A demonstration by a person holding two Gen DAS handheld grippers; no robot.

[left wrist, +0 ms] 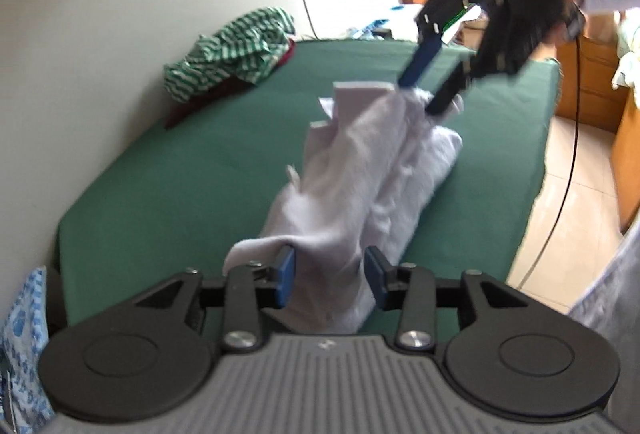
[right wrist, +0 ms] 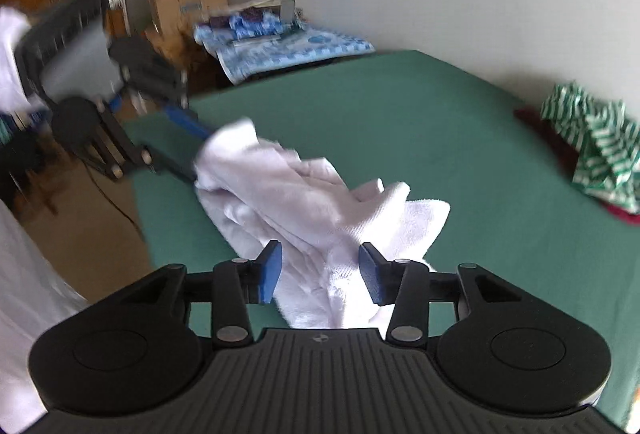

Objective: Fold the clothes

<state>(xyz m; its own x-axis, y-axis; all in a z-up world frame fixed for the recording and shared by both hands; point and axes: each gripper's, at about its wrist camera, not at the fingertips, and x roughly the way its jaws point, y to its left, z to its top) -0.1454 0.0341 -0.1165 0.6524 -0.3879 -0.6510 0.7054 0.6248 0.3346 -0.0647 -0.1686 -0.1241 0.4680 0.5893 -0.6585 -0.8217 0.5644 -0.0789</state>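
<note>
Now | green bed (left wrist: 200, 169) beside white wall (left wrist: 120, 13) | both grippers apart, white garment (left wrist: 352, 193) between

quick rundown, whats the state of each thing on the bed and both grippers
white garment: bunched in a long crumpled strip on the bed, not folded flat
left gripper: jaws apart, cloth between them, pads not pressing on it
right gripper: jaws apart, cloth between them, pads not pressing on it
green striped garment: crumpled heap near the wall, untouched
dark red cloth: lying under the striped heap
green bed sheet: spread flat
</note>
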